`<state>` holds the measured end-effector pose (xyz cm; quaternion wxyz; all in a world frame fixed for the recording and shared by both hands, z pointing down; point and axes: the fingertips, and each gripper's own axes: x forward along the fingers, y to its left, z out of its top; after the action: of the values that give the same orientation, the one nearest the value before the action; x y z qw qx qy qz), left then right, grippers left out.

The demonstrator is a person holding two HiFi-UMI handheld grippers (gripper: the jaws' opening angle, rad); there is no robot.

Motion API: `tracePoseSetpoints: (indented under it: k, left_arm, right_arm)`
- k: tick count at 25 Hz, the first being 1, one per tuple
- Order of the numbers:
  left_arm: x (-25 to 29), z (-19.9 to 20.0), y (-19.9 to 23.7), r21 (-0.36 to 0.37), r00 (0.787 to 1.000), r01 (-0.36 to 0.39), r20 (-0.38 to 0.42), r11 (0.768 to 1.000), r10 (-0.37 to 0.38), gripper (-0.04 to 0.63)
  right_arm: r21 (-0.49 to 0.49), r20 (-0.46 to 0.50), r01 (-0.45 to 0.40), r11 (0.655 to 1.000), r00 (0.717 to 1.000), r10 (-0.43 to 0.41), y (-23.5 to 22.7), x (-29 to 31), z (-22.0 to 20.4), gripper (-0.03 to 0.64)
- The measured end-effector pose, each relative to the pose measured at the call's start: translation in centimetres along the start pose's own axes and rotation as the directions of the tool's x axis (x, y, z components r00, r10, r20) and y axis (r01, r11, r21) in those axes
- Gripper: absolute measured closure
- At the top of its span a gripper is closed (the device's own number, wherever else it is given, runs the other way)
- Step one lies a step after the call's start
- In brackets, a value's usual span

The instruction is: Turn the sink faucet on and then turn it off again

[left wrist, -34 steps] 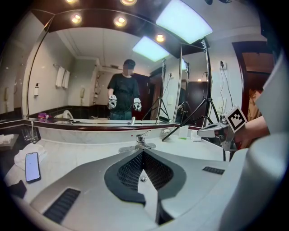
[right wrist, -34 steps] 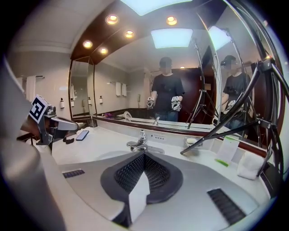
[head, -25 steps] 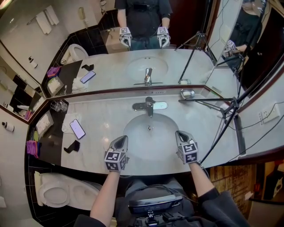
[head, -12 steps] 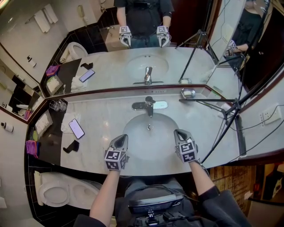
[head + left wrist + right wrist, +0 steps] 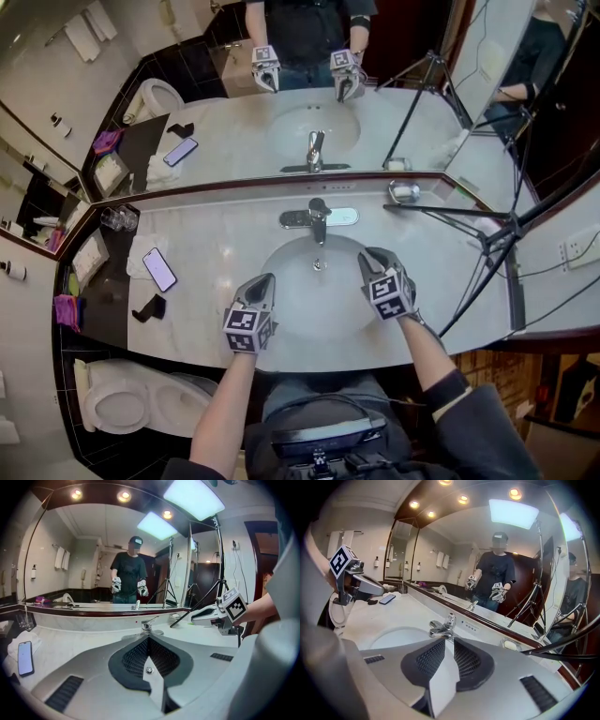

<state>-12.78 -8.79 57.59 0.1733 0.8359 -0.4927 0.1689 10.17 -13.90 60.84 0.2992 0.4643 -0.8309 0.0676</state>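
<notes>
Overhead, the head view shows both grippers held low over the white sink (image 5: 309,305), the left gripper (image 5: 265,279) at the basin's left side and the right gripper (image 5: 369,256) at its right, rolled a little inward. The chrome faucet (image 5: 317,217) stands at the back edge of the basin against the mirror (image 5: 234,122), its lever lying to the left, apart from both grippers. A phone (image 5: 159,270) lies on the marble counter (image 5: 220,234) to the left, and a black tripod (image 5: 487,230) leans in from the right.

Next, the left gripper view shows its 2 dark pads pressed together at the tips with nothing between them; the faucet sits just beyond them, straight ahead.

Last, the right gripper view shows its jaws slightly spread, a narrow gap running between the pads; they have just been opening, and nothing is between them. The faucet appears directly past that gap, untouched.
</notes>
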Motion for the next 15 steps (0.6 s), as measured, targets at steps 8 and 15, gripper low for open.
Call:
tracePoseSetpoints:
  k: [8, 15]
  left_arm:
    - [2.2, 0.1, 0.6, -0.001, 1.000, 0.010, -0.015, 1.000, -0.010, 0.607]
    - [3.0, -0.3, 1.6, -0.012, 1.000, 0.006, -0.024, 1.000, -0.006, 0.607]
  right_arm:
    - [-0.111, -0.027, -0.041, 0.993, 0.999, 0.038, -0.6, 5.4, 2.4, 0.463]
    - [-0.423, -0.081, -0.061, 0.904, 0.996, 0.029, -0.9, 9.9, 4.7, 0.395]
